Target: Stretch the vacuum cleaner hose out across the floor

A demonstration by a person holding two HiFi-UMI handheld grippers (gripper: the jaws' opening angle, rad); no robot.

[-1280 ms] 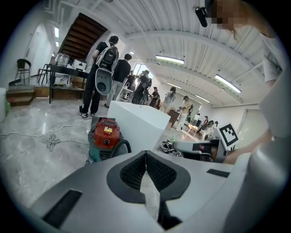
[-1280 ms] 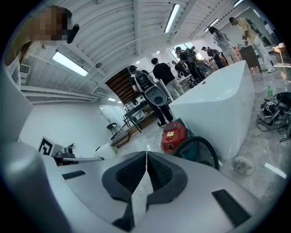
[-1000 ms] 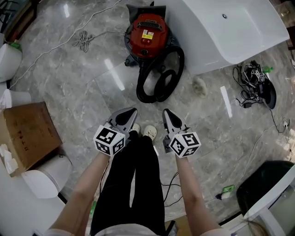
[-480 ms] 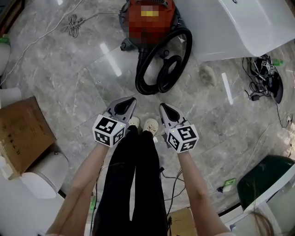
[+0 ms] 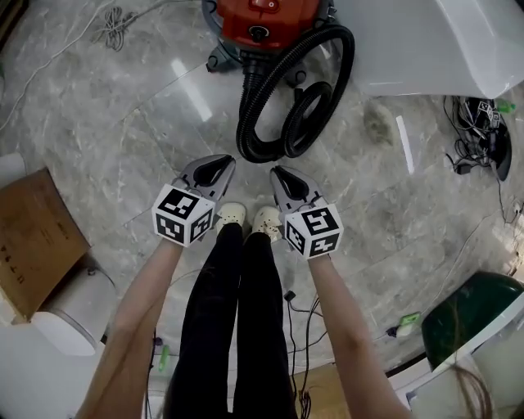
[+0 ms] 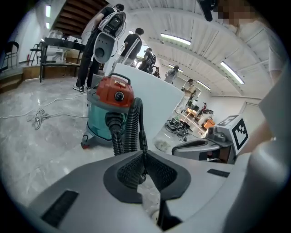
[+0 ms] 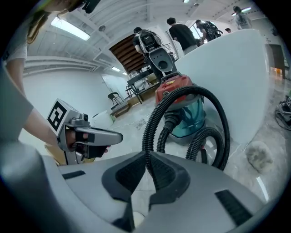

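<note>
Left gripper (image 5: 224, 161): jaws pressed together, nothing between them, held low above the floor just ahead of the person's shoes (image 5: 250, 218)
Right gripper (image 5: 277, 172): jaws likewise closed and empty, just beside the left one, both aimed at the coil
Hose (image 5: 243, 123): lies in a tight double loop on the floor just past the gripper tips, one end plugged into the vacuum cleaner (image 5: 262, 16); neither gripper touches it
Progress: by my reading nothing is stretched yet; the coil looks untouched and the whole pull is left to do
What is left: open a gripper, take the free end or the near bend of the loop, then draw it away from the machine
Near edges: cardboard box (image 5: 37, 229) at the left, green bin (image 5: 479, 319) at the right, thin cables on the floor by the legs
Open room: bare marble floor to the left of the coil, running toward a loose cord (image 5: 110, 24); this looks the freest lane
Far edges: white tub (image 5: 426, 41) close against the machine's right side, and a cable tangle (image 5: 479, 147) beyond it, so little room that way
</note>
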